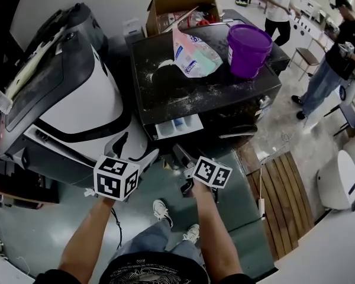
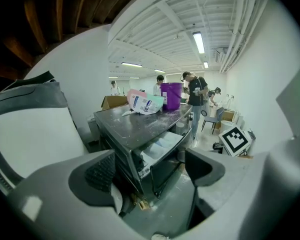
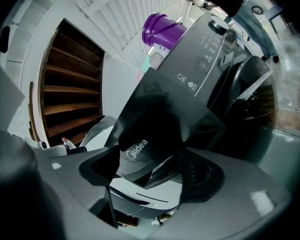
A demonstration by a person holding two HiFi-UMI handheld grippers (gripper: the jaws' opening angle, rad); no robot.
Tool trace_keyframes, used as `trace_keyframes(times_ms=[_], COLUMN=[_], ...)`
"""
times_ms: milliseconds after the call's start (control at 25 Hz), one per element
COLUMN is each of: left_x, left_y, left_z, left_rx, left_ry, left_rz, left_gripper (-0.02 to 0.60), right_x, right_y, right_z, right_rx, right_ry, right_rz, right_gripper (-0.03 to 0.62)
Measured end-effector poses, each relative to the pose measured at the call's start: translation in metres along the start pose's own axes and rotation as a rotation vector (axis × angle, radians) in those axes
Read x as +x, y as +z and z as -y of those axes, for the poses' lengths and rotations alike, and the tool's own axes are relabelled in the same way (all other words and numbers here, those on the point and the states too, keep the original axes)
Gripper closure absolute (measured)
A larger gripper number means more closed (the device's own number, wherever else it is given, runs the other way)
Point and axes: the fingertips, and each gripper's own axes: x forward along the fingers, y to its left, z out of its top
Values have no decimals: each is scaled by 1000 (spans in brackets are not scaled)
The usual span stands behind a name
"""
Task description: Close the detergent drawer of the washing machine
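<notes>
The black washing machine (image 1: pixel 207 87) stands in front of me, its top dusted with white powder. Its detergent drawer (image 1: pixel 178 125) is pulled out at the front left, with white and blue compartments showing; the left gripper view also has the drawer (image 2: pixel 162 143). My right gripper (image 1: pixel 180 157) is right at the drawer's front. In the right gripper view the black drawer front (image 3: pixel 140 149), labelled Midea, fills the gap of my right gripper (image 3: pixel 150 173), whose jaws stand apart. My left gripper (image 1: pixel 136 150) hangs open to the drawer's left, and nothing is held in that left gripper (image 2: pixel 150 171).
A detergent bag (image 1: pixel 195 55) and a purple bucket (image 1: pixel 248 49) sit on the machine's top, with a cardboard box (image 1: pixel 180 7) behind. A large white-and-black machine (image 1: pixel 77 93) stands close on the left. The washer's front door (image 2: pixel 165 171) hangs open. Wooden boards (image 1: pixel 287 194) lie right; people stand at back right.
</notes>
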Motion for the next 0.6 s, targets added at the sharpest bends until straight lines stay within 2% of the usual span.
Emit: trace_keyframes(times_ms=[600], left_x=[23], left_y=[13], left_z=[-31], left_rx=[4], left_ry=[-31], left_rz=[5], left_gripper=[164], right_x=[31], right_y=[17], right_z=[2], right_rx=[6], right_ry=[-33], right_rz=[23], right_gripper=[223])
